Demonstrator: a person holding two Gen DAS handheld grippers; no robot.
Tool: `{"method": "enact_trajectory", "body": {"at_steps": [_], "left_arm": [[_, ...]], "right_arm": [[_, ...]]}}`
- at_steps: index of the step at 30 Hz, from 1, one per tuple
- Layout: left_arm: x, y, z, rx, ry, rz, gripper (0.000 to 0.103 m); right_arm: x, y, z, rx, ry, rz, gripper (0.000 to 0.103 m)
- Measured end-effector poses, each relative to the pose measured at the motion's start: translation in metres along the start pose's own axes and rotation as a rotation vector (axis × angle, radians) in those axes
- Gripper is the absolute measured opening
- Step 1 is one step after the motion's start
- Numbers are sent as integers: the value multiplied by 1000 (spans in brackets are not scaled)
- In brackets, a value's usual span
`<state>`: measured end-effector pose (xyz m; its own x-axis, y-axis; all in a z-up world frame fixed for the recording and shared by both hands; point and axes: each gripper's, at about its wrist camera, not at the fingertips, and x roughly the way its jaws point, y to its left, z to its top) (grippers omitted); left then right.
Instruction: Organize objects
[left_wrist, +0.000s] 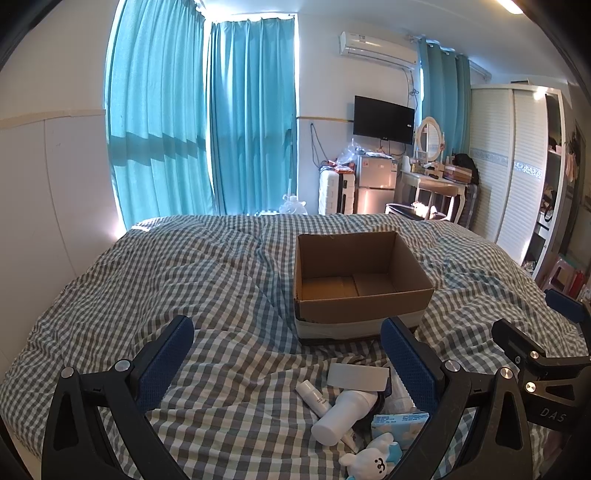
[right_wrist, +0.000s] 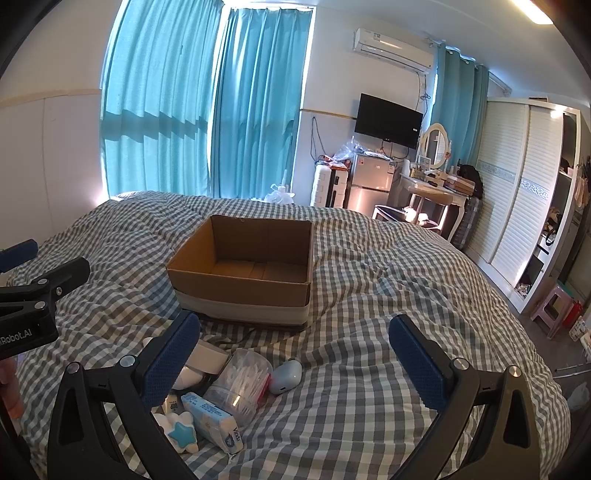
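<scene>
Both tools are spread wide and grip nothing: the left tool (left_wrist: 287, 354) hangs over the near end of the bed (left_wrist: 184, 280), and the right tool (right_wrist: 295, 350) hovers just beside it. The things to be sorted lie in a tight heap on the checked quilt in front of the empty cardboard box (right_wrist: 243, 273), which sits further up the bed. The heap is the main risk. The white bottle (left_wrist: 341, 415) lies on its side across a small white tube (left_wrist: 313, 395) and against a blue tissue pack (right_wrist: 212, 417), so a tool closing on one item could nip a neighbour or roll the bottle away. The clear tub of cotton swabs (right_wrist: 240, 384) is smooth and round and would probably slip from a shallow pinch; its lid may pop if squeezed hard. The soft quilt gives under pressure, so a downward reach could bury fingertips in folds or snag cloth. The two tools are close enough to clash if both reach in together.
</scene>
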<state>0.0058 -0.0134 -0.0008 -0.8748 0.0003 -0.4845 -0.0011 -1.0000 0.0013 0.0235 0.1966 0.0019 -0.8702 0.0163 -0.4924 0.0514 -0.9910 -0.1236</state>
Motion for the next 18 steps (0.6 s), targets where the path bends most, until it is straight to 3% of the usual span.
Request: {"method": "enact_trajectory", "body": {"at_steps": [18], "left_arm": [[-8, -5, 2, 16, -18, -11, 103]], "right_arm": [[-5, -2, 0, 8, -4, 11, 103]]}}
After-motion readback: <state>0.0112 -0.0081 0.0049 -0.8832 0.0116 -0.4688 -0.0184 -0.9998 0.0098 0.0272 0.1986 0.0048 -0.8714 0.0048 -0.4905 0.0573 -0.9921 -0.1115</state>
